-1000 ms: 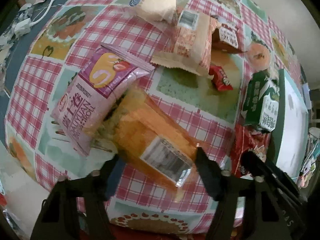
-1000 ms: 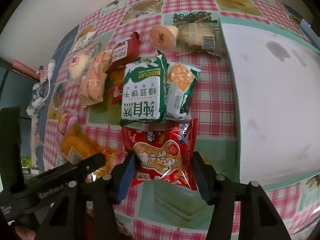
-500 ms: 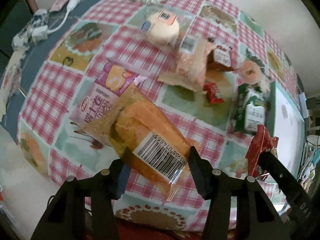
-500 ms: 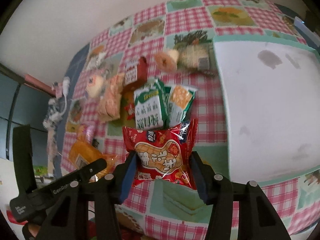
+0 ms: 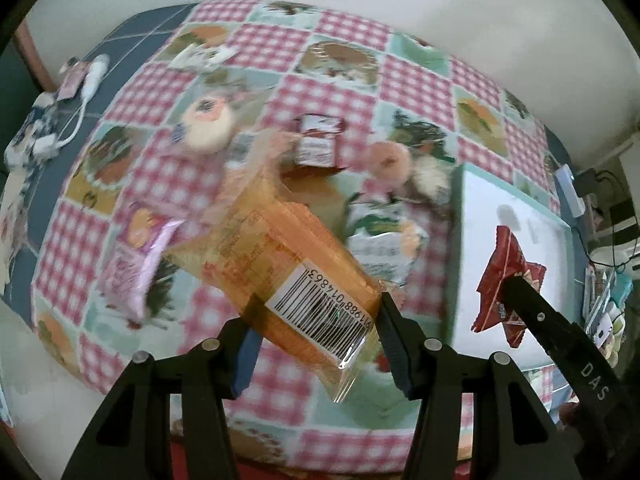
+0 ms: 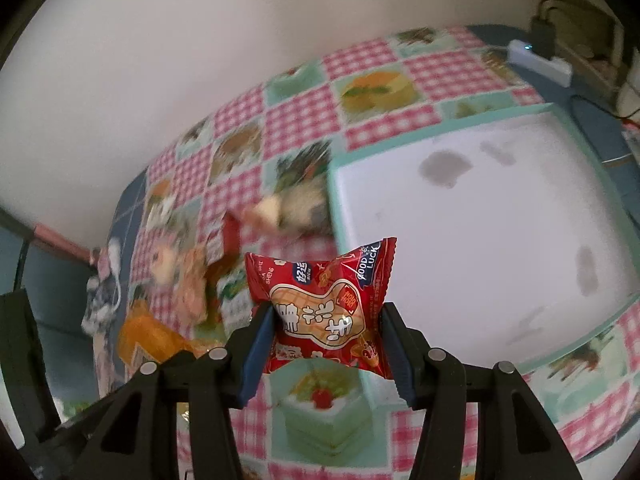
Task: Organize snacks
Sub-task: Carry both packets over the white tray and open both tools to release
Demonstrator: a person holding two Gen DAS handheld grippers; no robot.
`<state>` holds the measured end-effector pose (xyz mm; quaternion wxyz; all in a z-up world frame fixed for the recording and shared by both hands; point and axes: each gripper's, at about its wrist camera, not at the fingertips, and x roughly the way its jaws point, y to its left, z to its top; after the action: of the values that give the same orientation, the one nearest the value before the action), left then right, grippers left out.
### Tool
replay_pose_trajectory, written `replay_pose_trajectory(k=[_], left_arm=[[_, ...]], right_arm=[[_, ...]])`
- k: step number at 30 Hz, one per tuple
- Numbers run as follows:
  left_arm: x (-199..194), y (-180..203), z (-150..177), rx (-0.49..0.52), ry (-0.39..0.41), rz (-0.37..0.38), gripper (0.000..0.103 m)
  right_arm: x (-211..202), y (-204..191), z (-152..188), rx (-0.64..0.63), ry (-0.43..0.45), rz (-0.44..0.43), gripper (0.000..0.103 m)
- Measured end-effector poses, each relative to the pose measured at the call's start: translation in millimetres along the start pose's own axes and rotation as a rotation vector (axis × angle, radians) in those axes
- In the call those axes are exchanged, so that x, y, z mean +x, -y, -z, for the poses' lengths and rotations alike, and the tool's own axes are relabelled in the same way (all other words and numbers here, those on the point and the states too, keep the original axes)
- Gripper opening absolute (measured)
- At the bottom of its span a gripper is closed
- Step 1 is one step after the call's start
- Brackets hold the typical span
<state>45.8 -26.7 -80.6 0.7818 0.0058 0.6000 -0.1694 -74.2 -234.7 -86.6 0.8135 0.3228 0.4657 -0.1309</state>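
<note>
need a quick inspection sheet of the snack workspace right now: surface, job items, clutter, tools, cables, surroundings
Surface: checked picture tablecloth; white tray with teal rim, stained, nothing in it.
Job's things: orange packet and red peanut packet both lifted; pink packet, green biscuit pack, round bun lie on the cloth.
Clutter: nothing seen beyond the snacks.
Tools: left tool grips the orange packet; right tool grips the peanut packet.
Cables: white cable at the table's far left edge.
Surroundings: pale wall; white power strip.

Orange packet (image 5: pixel 288 264), red peanut packet (image 6: pixel 324 312), pink-checked tablecloth (image 5: pixel 320 92), white tray edged seemingly mint (image 6: pixel 480 248)
</note>
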Motion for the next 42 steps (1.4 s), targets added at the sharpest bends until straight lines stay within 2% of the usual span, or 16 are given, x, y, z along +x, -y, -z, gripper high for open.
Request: replay_pose_trajectory(k=[5,10,19,28,33,37,38,39,40,42], left_arm=[[12,37,-8,0.048,-0.017,0.020,0.056],[21,71,-15,0.097,-0.037,0.027,0.056],[34,122,-24,0.182,-0.048,0.046,0.056],[55,161,-34,0.250,-0.053,0.080,0.056],[63,179,-39,0.270,-0.041,0.095,0.056],[66,189,-42,0.277,-0.031,0.121,0.057],[67,190,-42,0.278,-0.031,0.127,0.058],[68,191,-41,0.280,-0.030,0.128,0.063],[69,192,-41,0.280,-0.031,0.122,0.073],[69,190,-41,0.273,-0.032,0.123,0.079]], right_arm=[[-6,21,-16,0.061,0.038,0.049,0.056],[-4,58,-32,0.174,0.058,0.118,0.056],[-4,114,-58,0.353,0.077,0.147,0.056],[-12,144,-80,0.407,0.129,0.206,0.057],[-8,157,-84,0.434,0.126,0.220,0.057],[-4,165,-86,0.447,0.122,0.267,0.058],[-2,166,-86,0.449,0.120,0.268,0.058],[-1,167,-87,0.451,0.117,0.267,0.058],[0,168,-87,0.453,0.115,0.270,0.058],[-1,169,-86,0.450,0.115,0.289,0.058]])
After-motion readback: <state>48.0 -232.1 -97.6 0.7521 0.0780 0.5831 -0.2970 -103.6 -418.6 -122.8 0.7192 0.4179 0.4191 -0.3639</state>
